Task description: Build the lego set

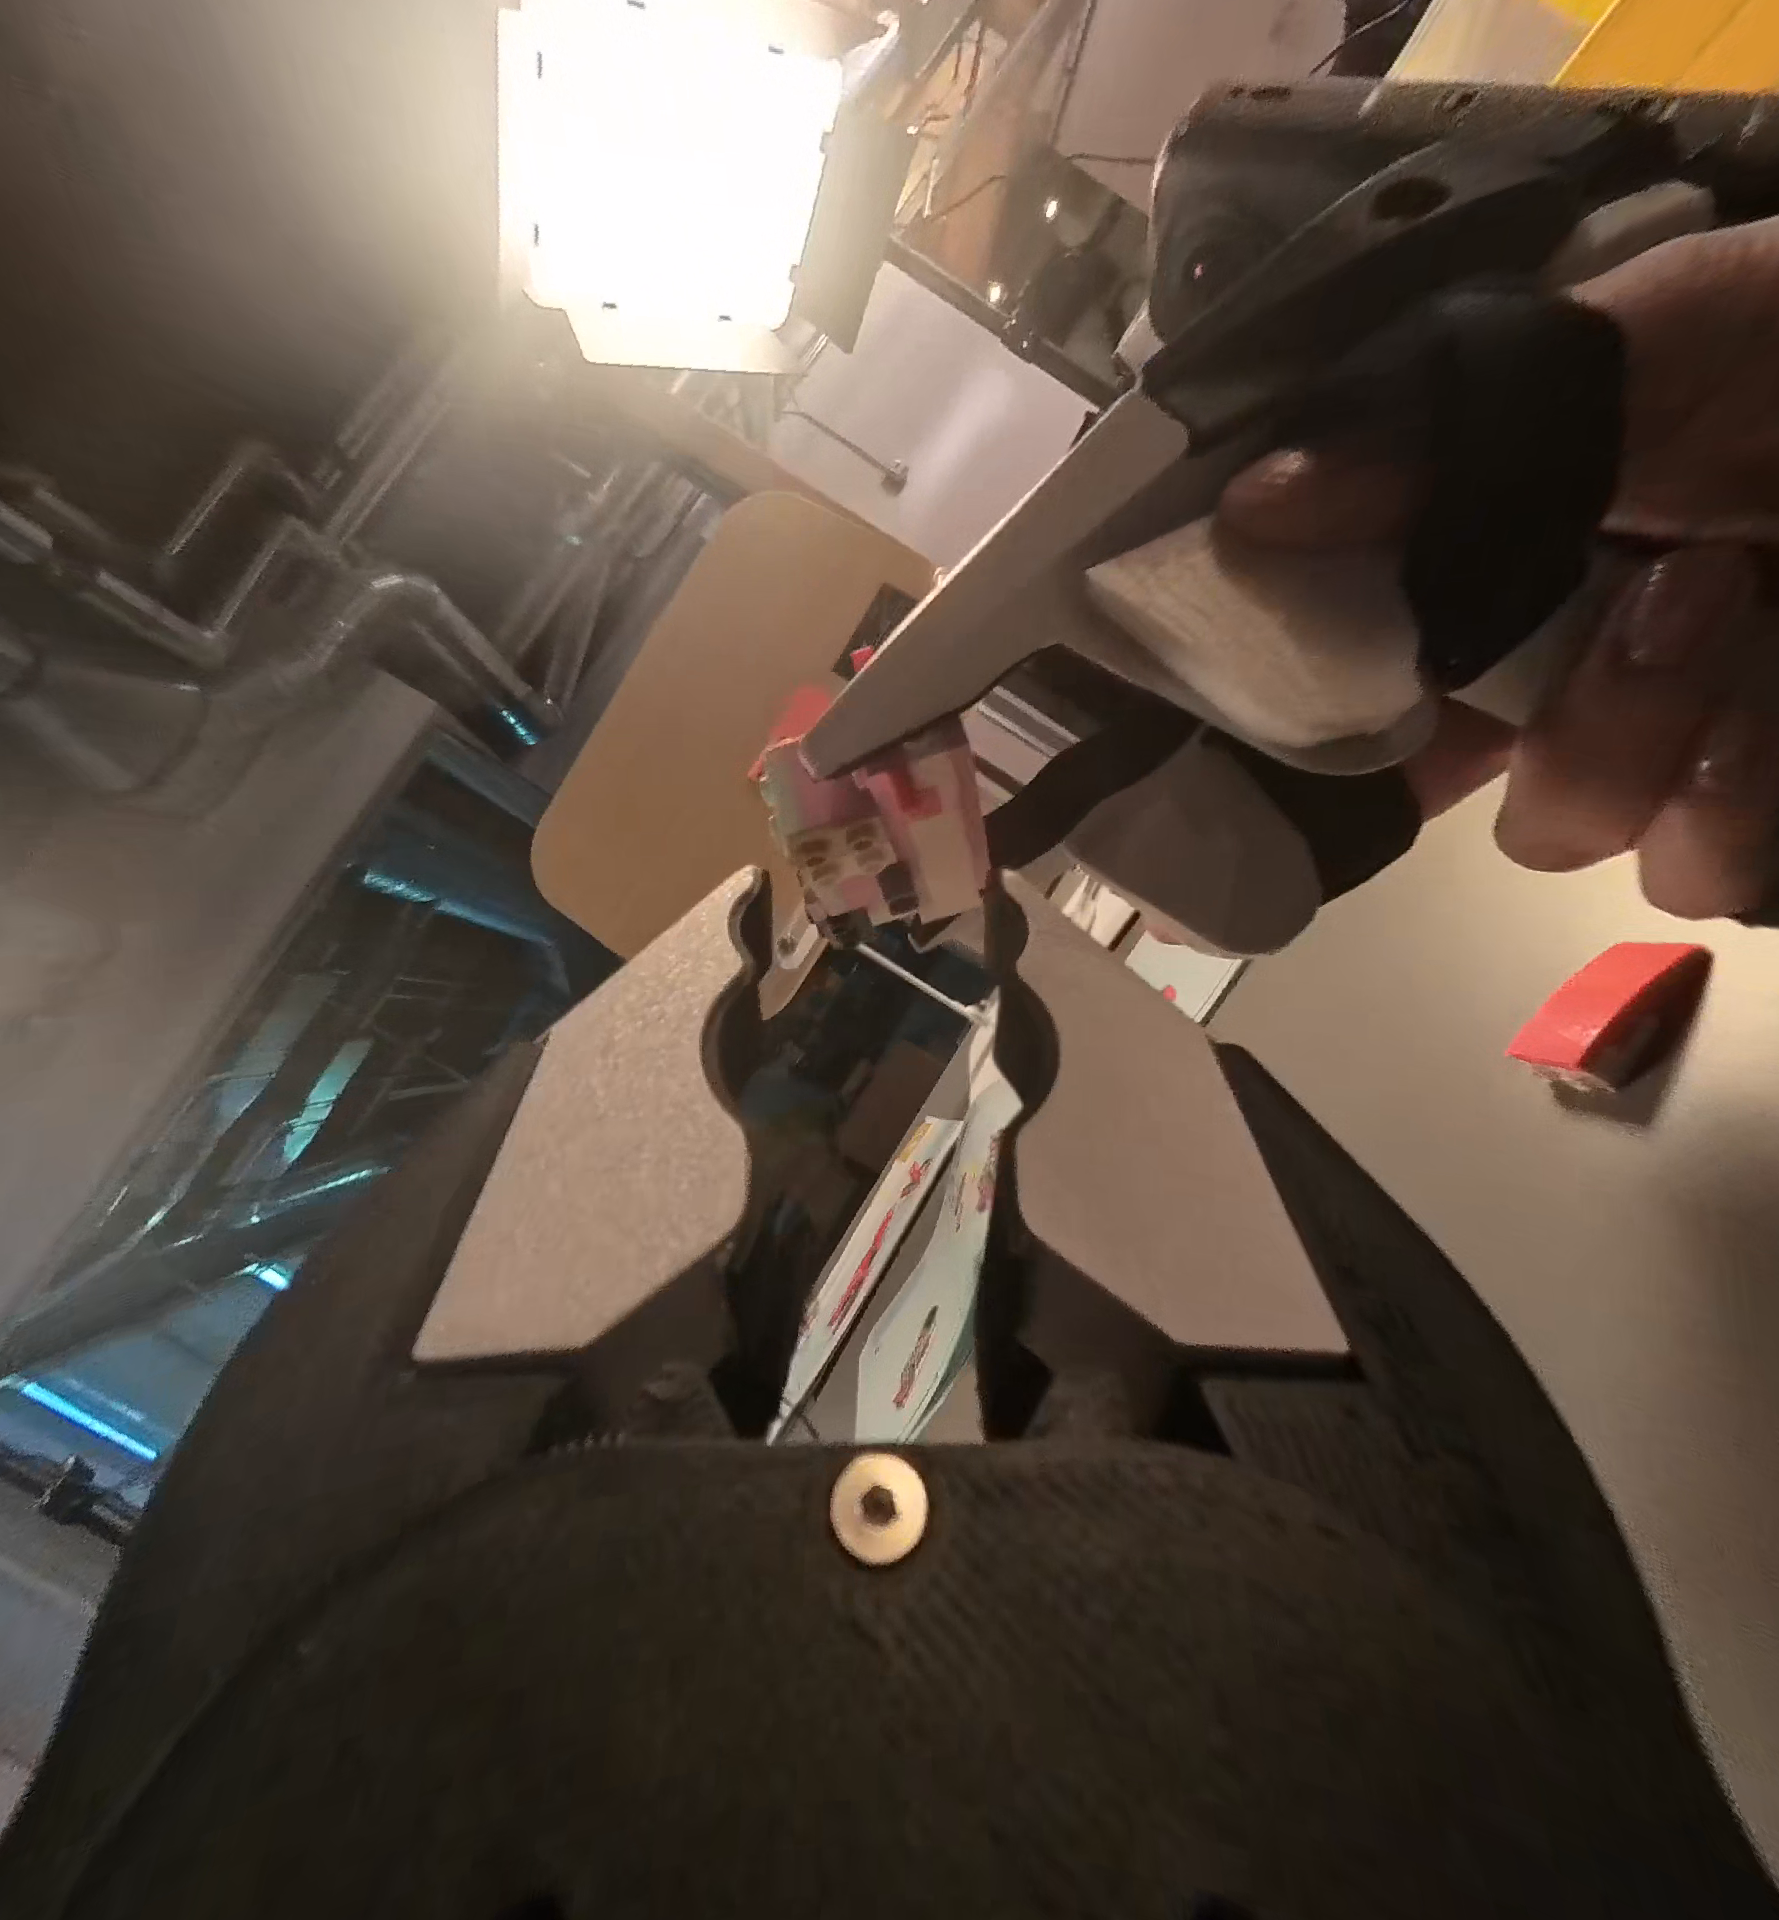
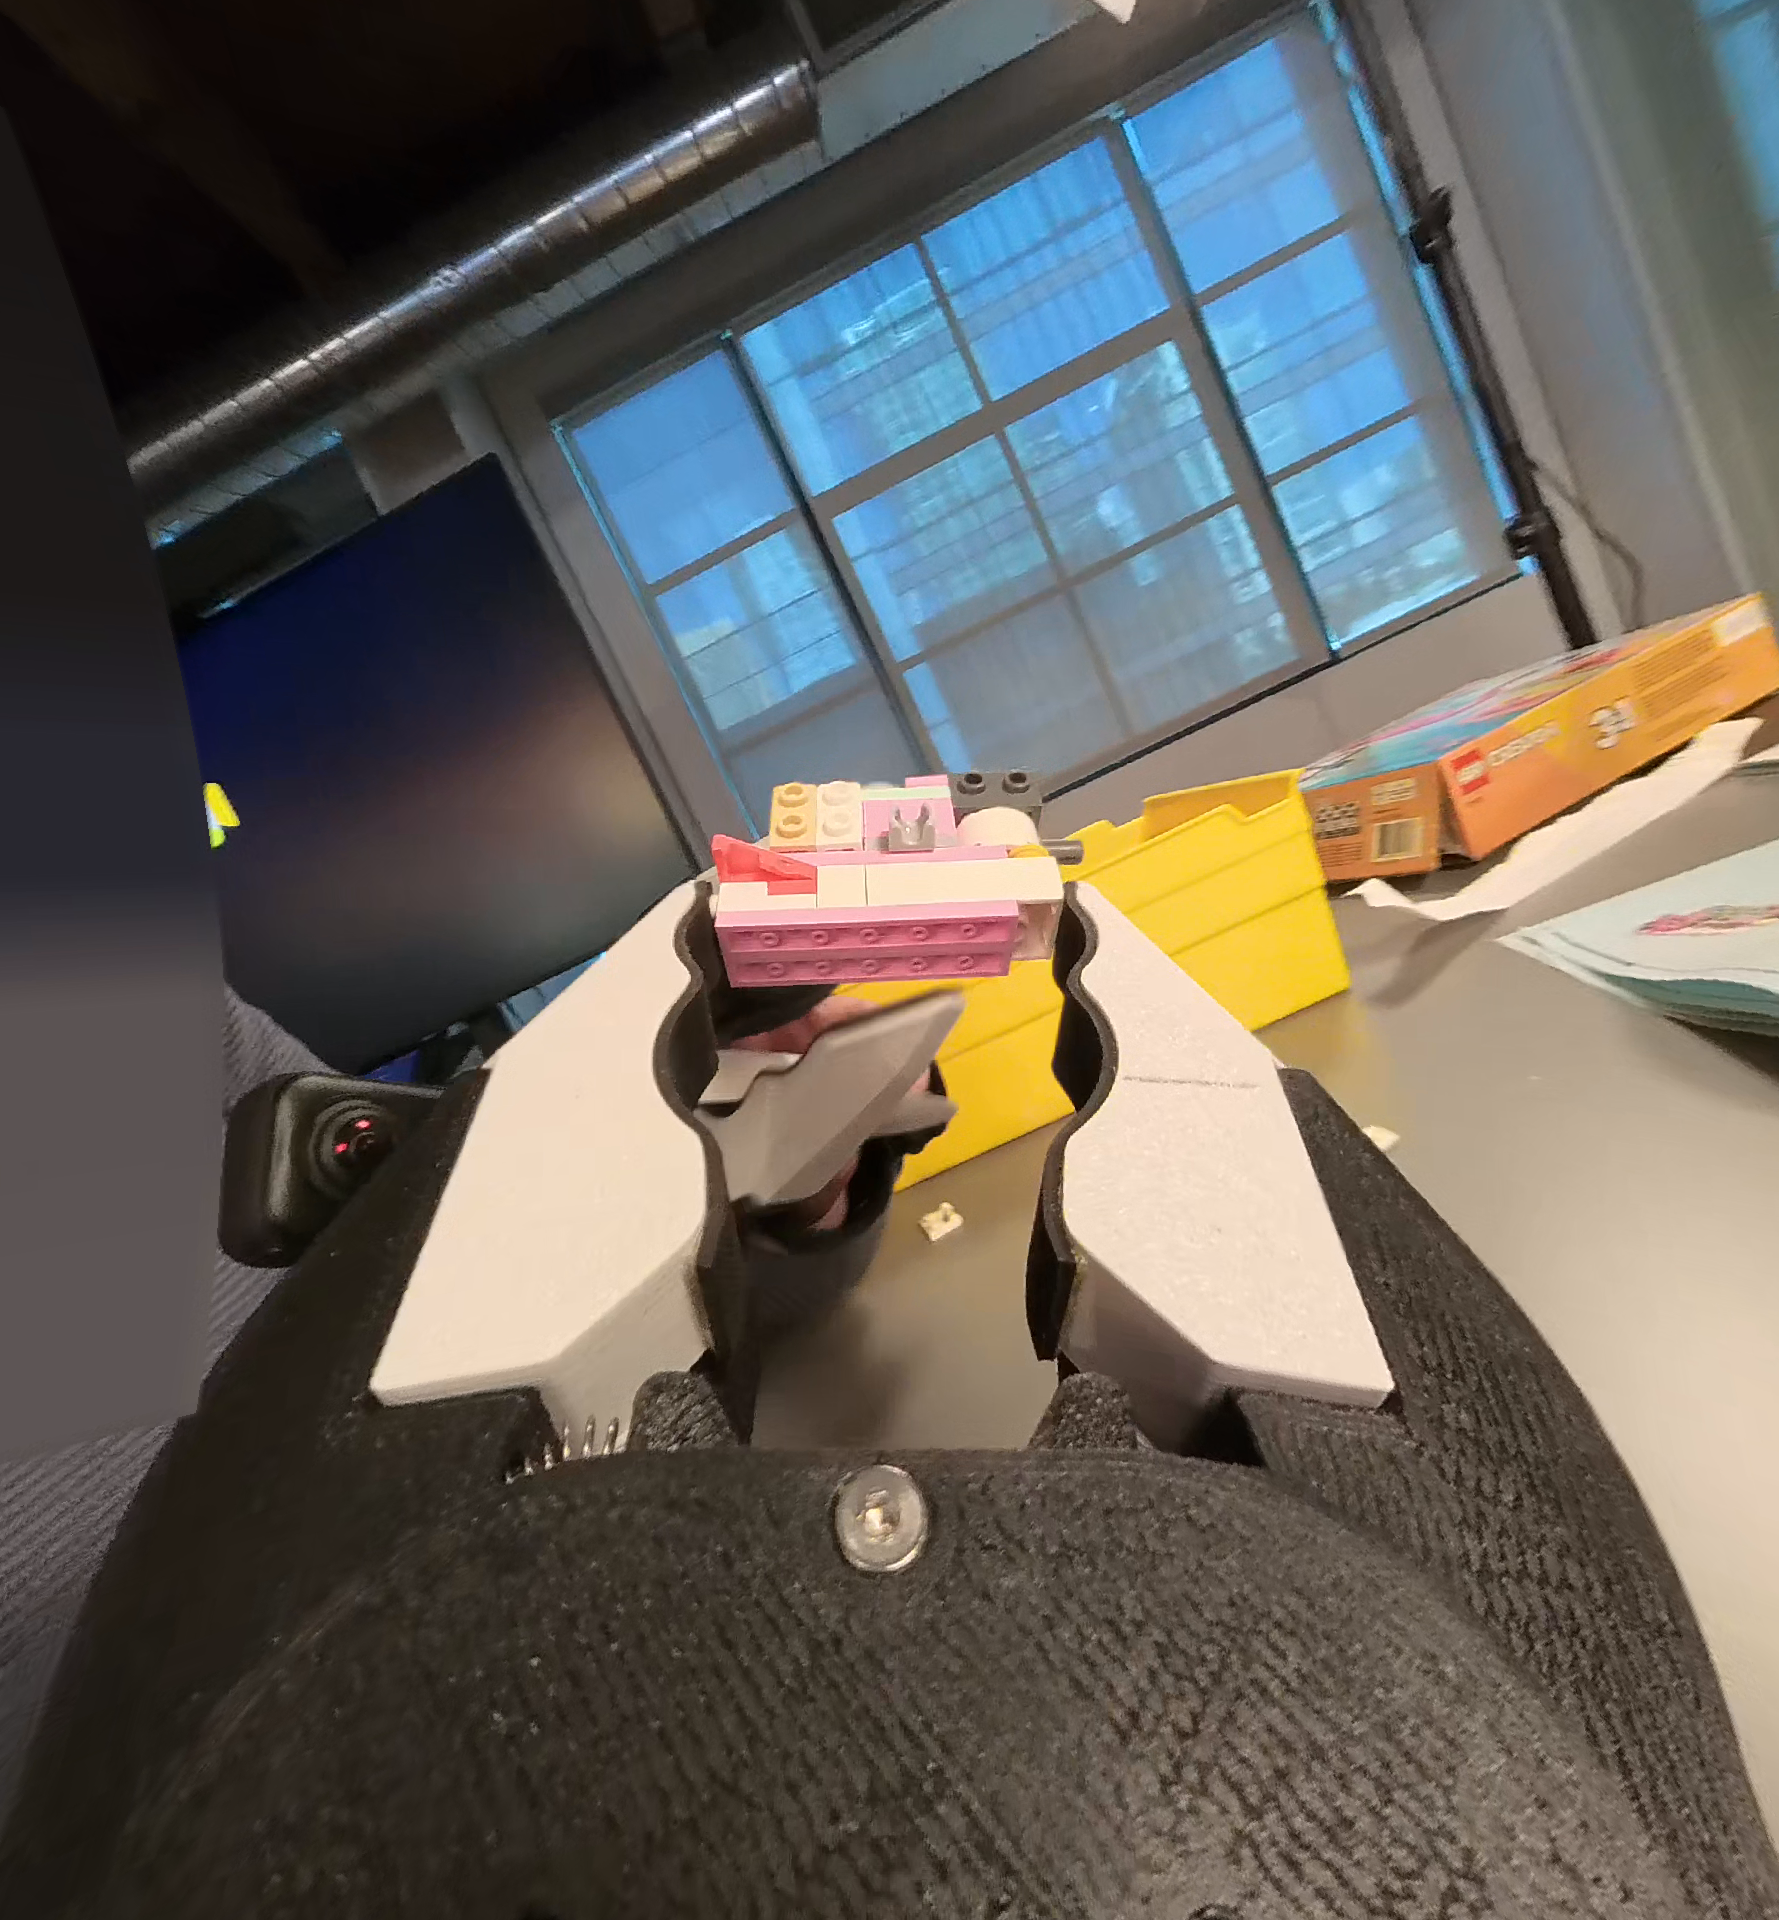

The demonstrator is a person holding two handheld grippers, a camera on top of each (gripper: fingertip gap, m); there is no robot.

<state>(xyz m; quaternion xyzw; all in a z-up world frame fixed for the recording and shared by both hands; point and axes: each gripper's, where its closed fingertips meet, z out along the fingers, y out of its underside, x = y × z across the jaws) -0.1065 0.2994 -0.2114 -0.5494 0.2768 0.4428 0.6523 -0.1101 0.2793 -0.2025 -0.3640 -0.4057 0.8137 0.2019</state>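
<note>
My right gripper is shut on a small brick model of pink and white bricks, with tan, grey and red pieces on top, and holds it in the air above the table. In the left wrist view the right gripper comes in from the upper right with the model at its tips. My left gripper is open, its tips just short of the model's near end, pressing on nothing. One left finger shows just below the model in the right wrist view.
A yellow bin stands on the grey table behind the model, with an orange box and paper booklets to the right. A small tan piece and a red piece lie loose. A dark monitor stands at left. Less than 4 cm separates the two grippers' tips.
</note>
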